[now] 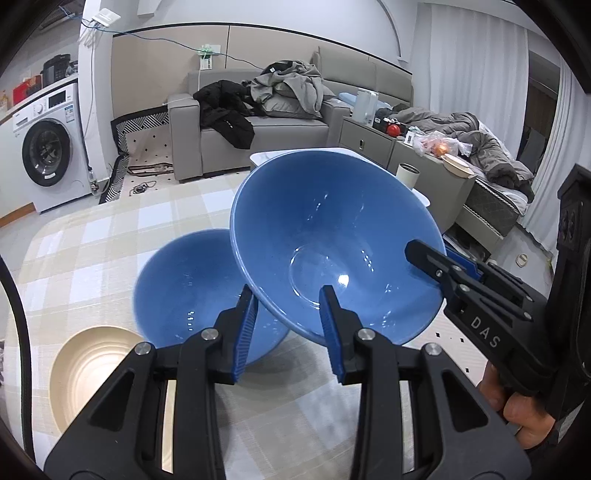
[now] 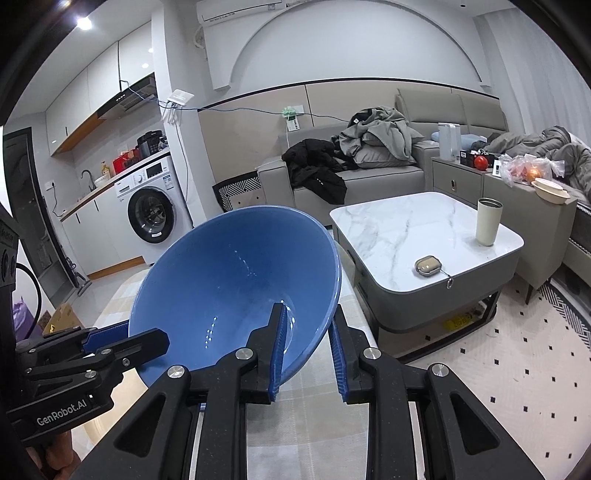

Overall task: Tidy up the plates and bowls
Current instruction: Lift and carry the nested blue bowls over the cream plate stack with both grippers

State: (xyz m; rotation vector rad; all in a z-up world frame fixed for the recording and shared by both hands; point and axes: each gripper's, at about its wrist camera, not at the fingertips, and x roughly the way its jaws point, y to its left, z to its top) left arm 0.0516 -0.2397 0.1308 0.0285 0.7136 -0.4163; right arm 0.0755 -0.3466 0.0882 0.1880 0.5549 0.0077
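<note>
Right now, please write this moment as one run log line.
left gripper: shut on rim of tilted glossy blue ceramic bowl | right gripper: shut on opposite rim | second blue bowl: on checked tablecloth

A washing machine [image 2: 151, 216] stands at nine o'clock, under a worktop with a faucet [image 2: 86, 177] and a red box [image 2: 123, 162]. At twelve, a grey sofa [image 2: 354, 177] carries a black jacket [image 2: 317, 173] and a heap of grey clothes [image 2: 380, 136]. At two o'clock a marble table [image 2: 406, 236] bears a cream tumbler [image 2: 488, 221] and a small case [image 2: 426, 266]. Beyond it, a cabinet [image 2: 458, 181] holds a red ball [image 2: 481, 161] and plastic bags [image 2: 528, 168]. An air conditioner [image 2: 240, 9] hangs at twelve.
</note>
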